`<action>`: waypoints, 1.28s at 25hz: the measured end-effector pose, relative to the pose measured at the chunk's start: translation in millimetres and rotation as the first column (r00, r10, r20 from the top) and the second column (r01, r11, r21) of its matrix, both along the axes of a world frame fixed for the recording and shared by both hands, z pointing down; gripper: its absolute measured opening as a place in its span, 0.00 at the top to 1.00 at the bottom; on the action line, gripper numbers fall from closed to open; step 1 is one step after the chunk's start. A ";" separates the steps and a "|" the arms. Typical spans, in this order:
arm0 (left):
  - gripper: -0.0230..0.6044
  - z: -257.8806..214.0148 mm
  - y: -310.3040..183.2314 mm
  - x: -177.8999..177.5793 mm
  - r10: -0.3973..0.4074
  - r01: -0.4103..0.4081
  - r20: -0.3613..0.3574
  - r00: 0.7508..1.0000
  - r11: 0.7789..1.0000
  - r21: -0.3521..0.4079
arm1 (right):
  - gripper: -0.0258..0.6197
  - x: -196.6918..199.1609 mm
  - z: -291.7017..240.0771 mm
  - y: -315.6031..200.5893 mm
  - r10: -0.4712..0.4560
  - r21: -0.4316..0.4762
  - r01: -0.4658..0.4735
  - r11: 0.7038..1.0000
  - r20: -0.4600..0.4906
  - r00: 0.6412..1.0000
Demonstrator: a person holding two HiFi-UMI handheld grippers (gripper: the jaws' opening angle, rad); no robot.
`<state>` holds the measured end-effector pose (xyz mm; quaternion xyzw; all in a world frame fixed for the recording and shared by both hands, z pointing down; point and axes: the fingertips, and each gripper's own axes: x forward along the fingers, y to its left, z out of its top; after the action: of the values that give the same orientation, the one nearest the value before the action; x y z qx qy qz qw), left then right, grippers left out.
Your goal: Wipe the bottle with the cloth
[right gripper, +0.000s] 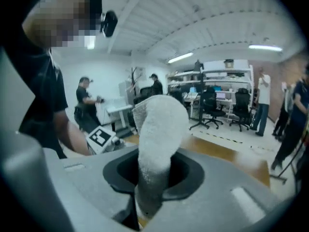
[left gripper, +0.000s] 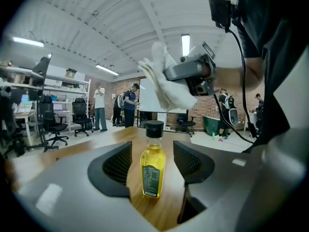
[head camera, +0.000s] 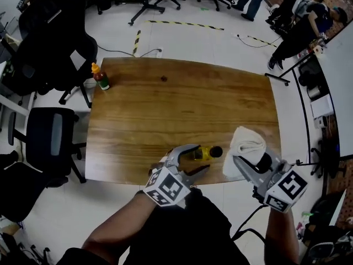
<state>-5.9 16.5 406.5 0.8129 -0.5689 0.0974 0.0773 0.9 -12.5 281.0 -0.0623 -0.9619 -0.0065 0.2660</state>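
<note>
Here the bottle (left gripper: 153,166) stands upright, long axis vertical.

Glossy clear bottle (left gripper: 153,170), matt black cap (left gripper: 154,128), nubbly white terry cloth (right gripper: 157,129), smooth satin wooden table (head camera: 165,109)

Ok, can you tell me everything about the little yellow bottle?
The bottle is small and clear, filled with yellow liquid, with a black cap and a dark printed label. It stands upright on the wooden table, near the front edge, between the open jaws of the left gripper, which do not touch it.
</note>
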 end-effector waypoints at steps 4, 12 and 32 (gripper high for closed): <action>0.50 5.8 -29.5 18.0 -0.017 0.015 0.089 0.996 1.000 0.013 | 0.85 -25.4 53.7 14.0 -0.220 0.185 0.293 0.938 -0.338 0.915; 0.71 10.8 -38.9 11.4 -0.084 0.083 0.056 0.995 0.996 0.036 | 0.85 -35.5 84.1 20.0 -0.345 0.174 0.452 0.875 -0.433 0.833; 0.57 -2.8 -21.5 -1.3 -0.069 0.070 0.067 0.995 0.997 -0.012 | 0.85 45.3 83.2 -81.5 -0.206 -0.040 0.203 0.978 -0.256 0.945</action>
<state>-7.2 -5.0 403.7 0.7883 -0.5985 0.1259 0.0675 46.2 -94.0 364.2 -0.1638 -0.9074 -0.0193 0.3865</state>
